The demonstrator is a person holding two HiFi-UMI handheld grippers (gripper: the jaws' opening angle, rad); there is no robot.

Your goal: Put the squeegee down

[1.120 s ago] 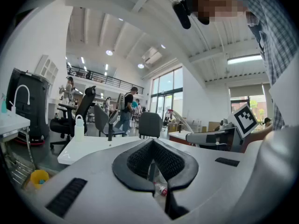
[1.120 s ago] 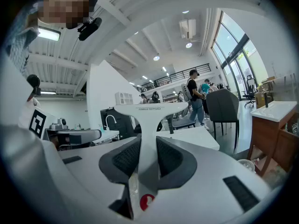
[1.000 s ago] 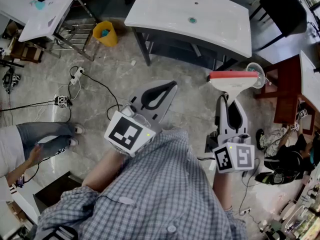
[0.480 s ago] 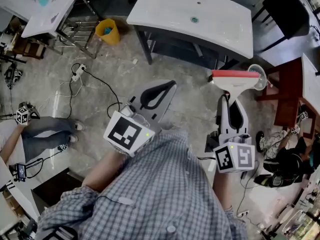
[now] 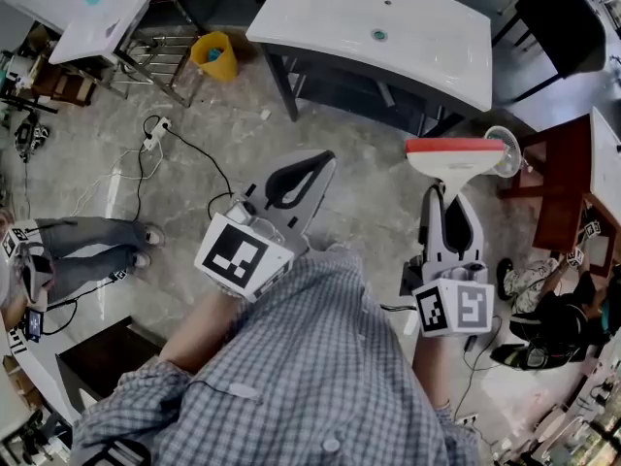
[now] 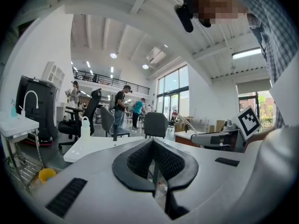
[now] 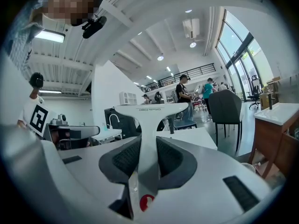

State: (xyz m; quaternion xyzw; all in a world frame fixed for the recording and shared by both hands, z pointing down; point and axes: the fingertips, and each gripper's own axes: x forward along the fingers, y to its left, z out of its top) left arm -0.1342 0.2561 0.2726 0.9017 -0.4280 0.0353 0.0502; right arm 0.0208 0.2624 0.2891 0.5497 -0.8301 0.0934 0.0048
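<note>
The squeegee [image 5: 452,159] is not yet put down. The right gripper [image 5: 448,204] has its jaws clamped on the white handle. In the right gripper view the handle [image 7: 143,139] stands between the two dark pads, and the wide blade is above them, pointing away from the person. In the head view the blade, with its red edge, hangs over the floor [image 5: 369,178], near the front corner of the big white counter [image 5: 417,42] but not touching it.

The left gripper [image 5: 296,184] has its jaws together, and nothing is between them.

I judge that this is the carrying step, before the release. The next move calls for bringing the squeegee over a free surface, probably the counter, and lowering it until it rests flat. Only then should the jaws open, so that it does not fall.

Counted: one squeegee, two grippers, one big white counter with a drain, one smaller counter [image 5: 102,13] at the far left, and one yellow bucket [image 5: 215,56] on the floor.
</note>
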